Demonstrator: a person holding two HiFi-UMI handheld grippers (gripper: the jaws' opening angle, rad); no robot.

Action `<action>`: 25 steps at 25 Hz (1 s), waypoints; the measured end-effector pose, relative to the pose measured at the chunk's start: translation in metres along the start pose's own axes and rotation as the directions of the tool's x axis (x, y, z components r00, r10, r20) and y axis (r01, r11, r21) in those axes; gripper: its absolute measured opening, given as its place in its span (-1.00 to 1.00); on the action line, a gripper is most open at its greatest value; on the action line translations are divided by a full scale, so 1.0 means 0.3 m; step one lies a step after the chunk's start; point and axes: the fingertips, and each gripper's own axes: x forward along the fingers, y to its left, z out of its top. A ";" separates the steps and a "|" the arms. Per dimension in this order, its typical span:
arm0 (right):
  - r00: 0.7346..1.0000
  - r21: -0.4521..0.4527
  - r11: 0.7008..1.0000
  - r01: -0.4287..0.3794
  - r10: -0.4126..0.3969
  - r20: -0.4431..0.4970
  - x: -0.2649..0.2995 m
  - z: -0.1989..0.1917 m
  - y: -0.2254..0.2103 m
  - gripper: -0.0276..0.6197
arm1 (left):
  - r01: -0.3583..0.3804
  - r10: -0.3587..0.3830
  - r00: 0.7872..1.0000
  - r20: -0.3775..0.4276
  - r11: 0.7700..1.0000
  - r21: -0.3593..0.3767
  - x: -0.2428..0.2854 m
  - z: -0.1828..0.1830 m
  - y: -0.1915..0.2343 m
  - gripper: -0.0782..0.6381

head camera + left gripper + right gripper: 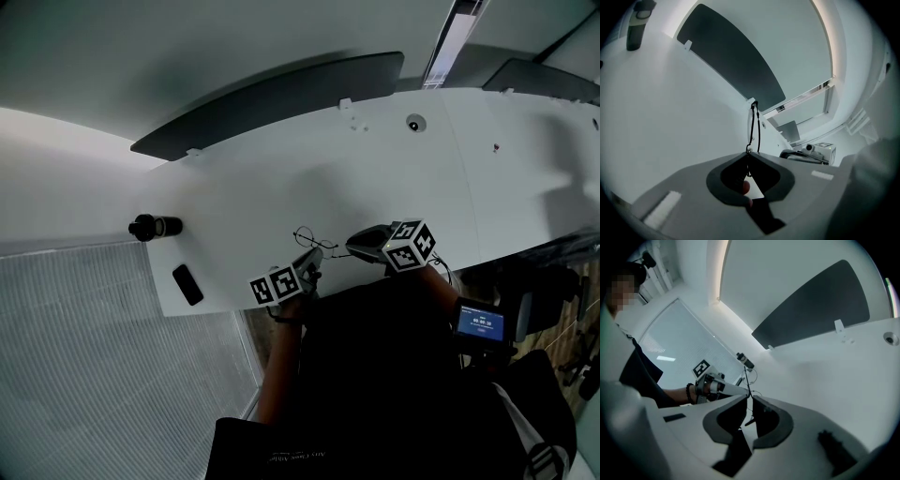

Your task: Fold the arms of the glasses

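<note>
Thin wire-framed glasses (311, 240) hang just above the white table (281, 187), near its front edge, between my two grippers. My left gripper (307, 264) is shut on one end of the frame. In the left gripper view the wire frame (753, 125) rises straight out of its closed jaws (747, 153). My right gripper (361, 246) comes in from the right. Its jaws (750, 397) stand a narrow slit apart, pinched on a thin arm of the glasses (746, 379) that runs between them. The arm's dark tip shows inside the jaws.
A black bottle (155, 226) lies at the table's left, with a black phone (187, 284) near the front left corner. A dark curved panel (281, 98) runs behind the table. A small device with a lit screen (480, 323) sits at the person's right.
</note>
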 end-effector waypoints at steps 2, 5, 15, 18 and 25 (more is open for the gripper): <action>1.000 -0.007 1.000 0.002 -0.002 0.024 -0.008 0.004 -0.004 -0.79 | 0.005 -0.005 1.000 0.001 1.000 -0.001 0.003 -0.004 0.001 -0.72; 0.998 -0.041 0.999 0.014 -0.012 0.063 -0.037 0.031 -0.020 -0.76 | 0.000 0.001 1.000 -0.004 1.000 0.020 0.009 -0.008 -0.001 -0.72; 0.986 -0.403 0.900 0.168 -0.148 0.080 -0.108 0.167 -0.007 -0.66 | -0.043 0.049 0.998 -0.040 0.990 0.132 0.015 -0.036 -0.015 -0.72; 0.982 -0.575 0.811 0.103 -0.176 -0.073 -0.011 0.104 0.056 -0.66 | -0.065 0.073 0.996 -0.045 0.986 0.151 0.035 -0.054 -0.019 -0.72; 0.962 -0.635 0.771 0.049 -0.207 -0.177 0.103 0.044 0.073 -0.66 | -0.086 0.095 0.995 -0.029 0.973 0.213 0.046 -0.057 -0.056 -0.72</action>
